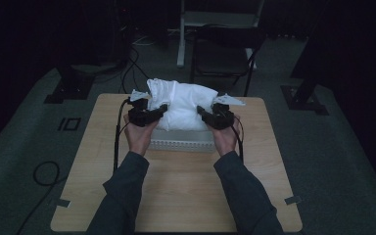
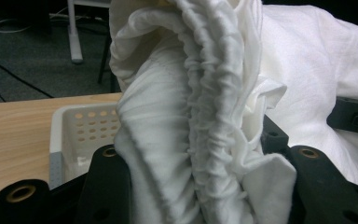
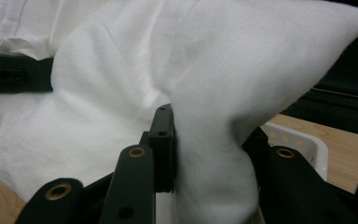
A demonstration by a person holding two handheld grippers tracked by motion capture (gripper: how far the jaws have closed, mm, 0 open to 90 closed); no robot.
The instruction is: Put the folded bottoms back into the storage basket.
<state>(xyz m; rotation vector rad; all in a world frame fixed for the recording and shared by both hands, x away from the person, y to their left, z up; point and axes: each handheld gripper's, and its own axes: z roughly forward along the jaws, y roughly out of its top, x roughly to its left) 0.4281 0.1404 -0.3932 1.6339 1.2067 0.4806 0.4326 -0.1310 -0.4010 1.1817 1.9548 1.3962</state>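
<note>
Both the left gripper [image 1: 160, 110] and right gripper [image 1: 201, 112] clamped the white pillow [image 1: 183, 105] above the basket [image 1: 182, 143], apparently to lift it.

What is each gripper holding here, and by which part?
Both hold the white cloth bundle above the white basket: the left gripper pinches its gathered, ruffled edge, the right gripper a smooth corner fold.

left hand-held gripper [image 2: 200, 186]: clamped on gathered white cloth [image 2: 191, 116] | white perforated basket [image 2: 74, 130] behind | wooden table [image 2: 14, 130]
</note>
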